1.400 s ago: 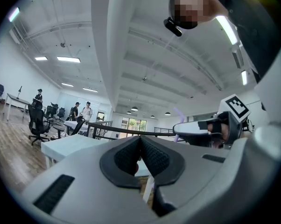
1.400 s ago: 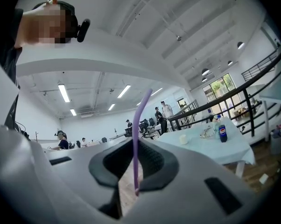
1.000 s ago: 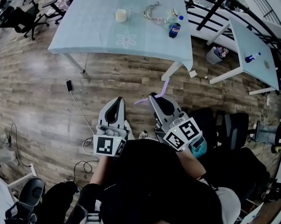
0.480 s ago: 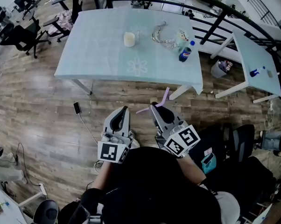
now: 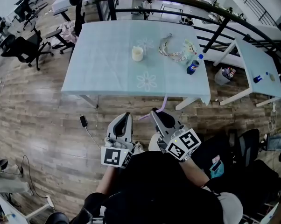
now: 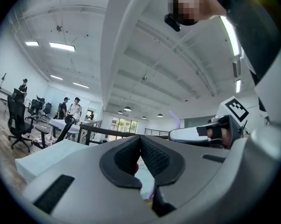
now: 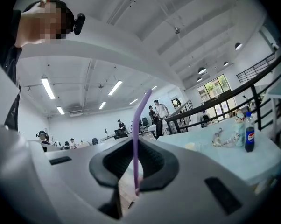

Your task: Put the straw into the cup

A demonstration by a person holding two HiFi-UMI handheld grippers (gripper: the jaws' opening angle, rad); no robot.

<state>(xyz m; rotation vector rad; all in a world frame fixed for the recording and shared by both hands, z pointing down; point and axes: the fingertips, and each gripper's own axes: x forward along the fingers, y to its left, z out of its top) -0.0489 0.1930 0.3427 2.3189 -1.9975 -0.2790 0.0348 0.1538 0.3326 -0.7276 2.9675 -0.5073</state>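
Observation:
A pale cup (image 5: 137, 53) stands on the light-blue table (image 5: 108, 64) far ahead of both grippers; the right gripper view shows the cup (image 7: 191, 146) small on the table (image 7: 215, 164). My right gripper (image 5: 155, 112) is shut on a purple straw (image 5: 155, 109), which slants up past the table's near edge. In its own view the straw (image 7: 136, 139) runs upright between the pads of the right gripper (image 7: 135, 146). My left gripper (image 5: 125, 119) is beside it, shut and empty (image 6: 140, 141). The left gripper view shows the right gripper (image 6: 201, 133) and the straw's tip (image 6: 174, 120).
A blue-labelled bottle (image 5: 193, 67) and a clear plastic tangle (image 5: 174, 50) lie on the table's right part. A phone on a cable (image 5: 83, 121) lies on the wooden floor. Office chairs (image 5: 24, 50) stand left; a black railing (image 5: 215, 20) and a second table (image 5: 259, 64) are at the right.
Both grippers have travelled forward together toward the table, which now lies closer and lower in the head view. The straw stays held in the right gripper.

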